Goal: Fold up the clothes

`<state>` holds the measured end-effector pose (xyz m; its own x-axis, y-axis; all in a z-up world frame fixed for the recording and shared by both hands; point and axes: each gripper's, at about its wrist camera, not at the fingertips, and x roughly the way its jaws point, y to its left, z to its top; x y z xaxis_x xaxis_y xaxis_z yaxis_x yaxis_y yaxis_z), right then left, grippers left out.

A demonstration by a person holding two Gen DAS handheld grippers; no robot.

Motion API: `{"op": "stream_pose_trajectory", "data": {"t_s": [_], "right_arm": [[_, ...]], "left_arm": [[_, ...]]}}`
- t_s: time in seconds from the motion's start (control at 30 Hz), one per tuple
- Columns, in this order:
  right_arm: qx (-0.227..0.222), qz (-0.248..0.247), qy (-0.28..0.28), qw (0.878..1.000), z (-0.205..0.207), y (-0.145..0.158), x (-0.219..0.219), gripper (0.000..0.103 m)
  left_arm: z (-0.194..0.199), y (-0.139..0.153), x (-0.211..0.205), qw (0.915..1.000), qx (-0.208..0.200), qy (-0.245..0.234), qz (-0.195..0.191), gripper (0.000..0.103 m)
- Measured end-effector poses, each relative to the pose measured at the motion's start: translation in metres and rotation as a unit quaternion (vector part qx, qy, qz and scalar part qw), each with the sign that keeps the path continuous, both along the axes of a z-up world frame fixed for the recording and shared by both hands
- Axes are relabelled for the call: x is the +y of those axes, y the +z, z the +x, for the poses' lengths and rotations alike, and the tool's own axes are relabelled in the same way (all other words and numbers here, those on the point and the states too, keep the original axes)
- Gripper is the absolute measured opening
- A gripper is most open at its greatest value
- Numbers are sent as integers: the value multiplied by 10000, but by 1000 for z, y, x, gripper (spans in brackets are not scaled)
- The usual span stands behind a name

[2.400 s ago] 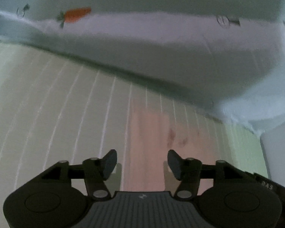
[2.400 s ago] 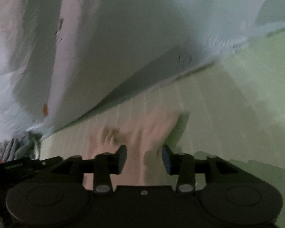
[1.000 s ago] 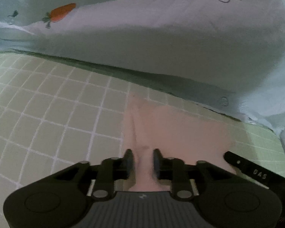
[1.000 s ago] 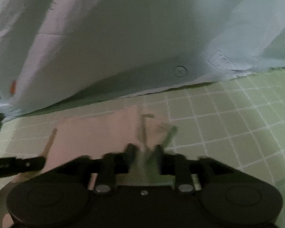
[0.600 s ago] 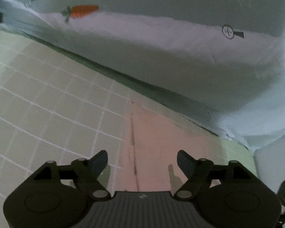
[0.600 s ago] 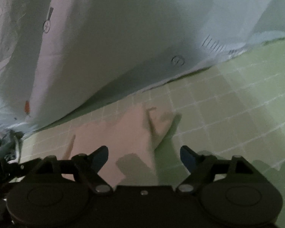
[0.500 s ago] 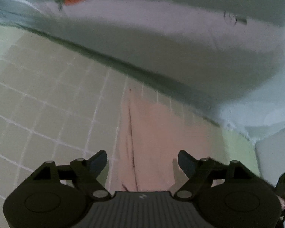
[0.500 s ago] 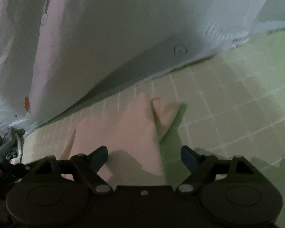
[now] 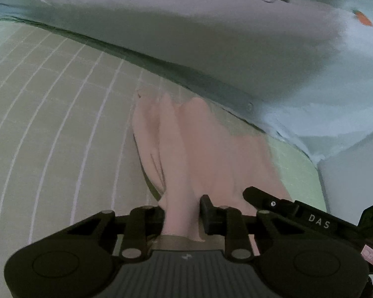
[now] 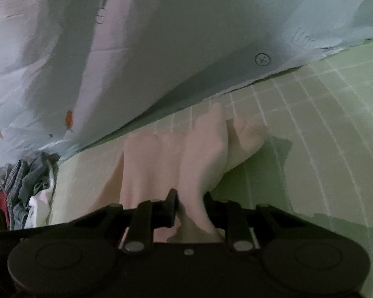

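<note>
A pale pink garment (image 9: 201, 149) lies on a light green checked sheet (image 9: 62, 114). My left gripper (image 9: 182, 213) is shut on the garment's near edge, which rises in a fold between the fingers. In the right wrist view the same pink garment (image 10: 161, 159) hangs in ridges from my right gripper (image 10: 190, 207), which is shut on another part of its near edge. The far end of the cloth still rests on the sheet. The tip of the right gripper (image 9: 286, 206) shows at the lower right of the left wrist view.
A pale blue quilt with carrot prints (image 9: 211, 29) is bunched along the far side, also seen as the quilt (image 10: 161, 49) in the right view. A heap of mixed clothes (image 10: 27, 183) lies at the left. Green checked sheet (image 10: 323, 136) spreads to the right.
Half a second ago both grippers stood open over the flat pink garment. Both have now shut on its near edge and lifted it into folds.
</note>
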<state>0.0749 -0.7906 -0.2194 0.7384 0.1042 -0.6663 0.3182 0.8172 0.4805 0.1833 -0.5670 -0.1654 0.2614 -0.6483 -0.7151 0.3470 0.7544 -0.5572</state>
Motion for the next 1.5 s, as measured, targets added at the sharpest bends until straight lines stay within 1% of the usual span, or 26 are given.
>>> {"op": "stream_pose_trajectory", "data": {"t_s": [0.1,0.2,0.3,0.4,0.43,0.57,0.67,0.73,0.8,0.9,0.97,1.03,1.13,1.3,1.4,1.5], "right_arm": [[79,-26,-128,9999,-40,7,9,21],[271,-164,-277,9991,-85,14,24,21],[567,-370,-438,9967,-126,16,39,21],[851,-330,-765,9929,-170,11,44,21],[934,-291,-892,9912,-186,8,44,21],[980,-145,-1295,9866,-238,4,27,21],[882,-56,-1379,9865,-269,3,-9,21],[762,-100,-1275,9889,-284,2,-44,21],[754,-115,-1131,9907,-293,3,-81,21],[744,-310,-926,9924,-308,10,-141,21],[717,-368,-950,9922,-317,16,-179,21],[688,-352,-1039,9916,-326,20,-212,21],[613,-459,-1007,9920,-329,20,-255,21],[352,-939,-800,9917,-306,33,-323,21],[180,-1276,-646,9896,-273,47,-369,21],[-61,-1688,-457,9846,-228,60,-419,21]], "left_arm": [[-33,9,13,9999,47,-153,-54,27],[-71,13,21,9990,120,-418,-68,27],[-106,9,24,9968,265,-759,-43,27],[-136,-2,22,9925,528,-1104,17,27],[-146,-5,19,9910,588,-1202,38,27],[-182,-1,-25,9898,425,-1353,148,27],[-210,2,-58,9885,303,-1465,229,27],[-228,4,-80,9874,221,-1540,284,27],[-246,6,-103,9864,142,-1605,330,27],[-271,10,-154,9869,64,-1585,294,27],[-276,13,-192,9859,110,-1649,276,27],[-283,18,-224,9841,14,-1748,310,27],[-285,25,-272,9809,-184,-1887,436,27],[-272,31,-347,9804,-442,-1880,387,27],[-244,39,-392,9826,-652,-1733,162,27],[-209,38,-441,9852,-840,-1489,-88,27]]}}
